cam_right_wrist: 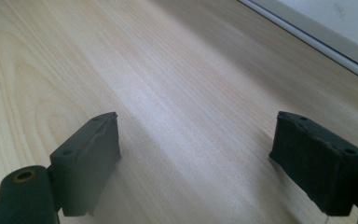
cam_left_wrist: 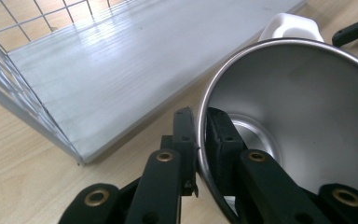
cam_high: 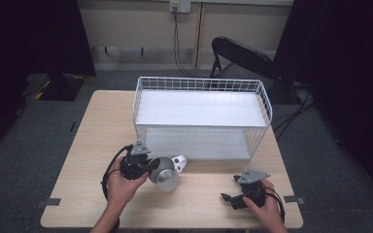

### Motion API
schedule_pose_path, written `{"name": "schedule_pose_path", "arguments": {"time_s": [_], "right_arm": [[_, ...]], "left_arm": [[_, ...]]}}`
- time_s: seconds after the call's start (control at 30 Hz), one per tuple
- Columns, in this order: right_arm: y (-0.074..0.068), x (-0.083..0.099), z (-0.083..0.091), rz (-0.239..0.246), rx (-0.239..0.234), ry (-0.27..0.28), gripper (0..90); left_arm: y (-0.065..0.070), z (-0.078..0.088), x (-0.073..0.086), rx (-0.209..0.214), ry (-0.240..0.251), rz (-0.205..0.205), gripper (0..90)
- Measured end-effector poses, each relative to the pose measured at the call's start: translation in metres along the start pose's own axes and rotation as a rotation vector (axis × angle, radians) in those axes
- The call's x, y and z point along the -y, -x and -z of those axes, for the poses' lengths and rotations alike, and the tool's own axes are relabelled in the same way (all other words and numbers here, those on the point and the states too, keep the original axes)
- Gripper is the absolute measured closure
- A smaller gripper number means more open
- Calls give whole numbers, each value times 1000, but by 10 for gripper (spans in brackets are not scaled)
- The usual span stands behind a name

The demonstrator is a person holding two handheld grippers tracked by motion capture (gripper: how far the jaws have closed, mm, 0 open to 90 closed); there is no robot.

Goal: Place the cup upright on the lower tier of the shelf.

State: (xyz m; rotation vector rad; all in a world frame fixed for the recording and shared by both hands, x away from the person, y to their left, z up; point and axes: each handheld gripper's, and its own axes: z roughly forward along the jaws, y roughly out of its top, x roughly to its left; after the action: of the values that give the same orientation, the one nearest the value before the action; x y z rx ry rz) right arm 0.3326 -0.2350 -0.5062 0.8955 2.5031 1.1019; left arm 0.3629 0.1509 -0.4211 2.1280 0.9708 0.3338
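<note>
Cup pinched by its rim in my left tongs [cam_high: 151, 167]

The metal cup [cam_high: 166, 177] hangs tilted just before the wire basket's [cam_high: 201, 83] open front edge; my right tongs [cam_high: 233, 190] gape over bare counter [cam_high: 199, 204], well apart. No readable writing on anything.

My table, rack behind, cup and both grippers in front.

The wire rack [cam_high: 201, 116] stands at twelve o'clock on the table [cam_high: 87, 141]. At seven o'clock from it, my left gripper [cam_high: 148, 169] pinches the cup [cam_high: 167, 175] by its rim, touching; my right gripper [cam_high: 235, 191] rests at five o'clock, well apart from the cup.
</note>
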Motion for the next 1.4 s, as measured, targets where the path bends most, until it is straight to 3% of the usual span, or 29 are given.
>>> {"name": "schedule_pose_path", "arguments": {"time_s": [0.67, 1.4], "right_arm": [[0, 0, 0, 0, -1, 0, 144], [0, 0, 0, 0, -1, -1, 144]], "left_arm": [[8, -14, -21, -63, 52, 25, 829], [16, -24, -41, -126, 91, 19, 830]]}}
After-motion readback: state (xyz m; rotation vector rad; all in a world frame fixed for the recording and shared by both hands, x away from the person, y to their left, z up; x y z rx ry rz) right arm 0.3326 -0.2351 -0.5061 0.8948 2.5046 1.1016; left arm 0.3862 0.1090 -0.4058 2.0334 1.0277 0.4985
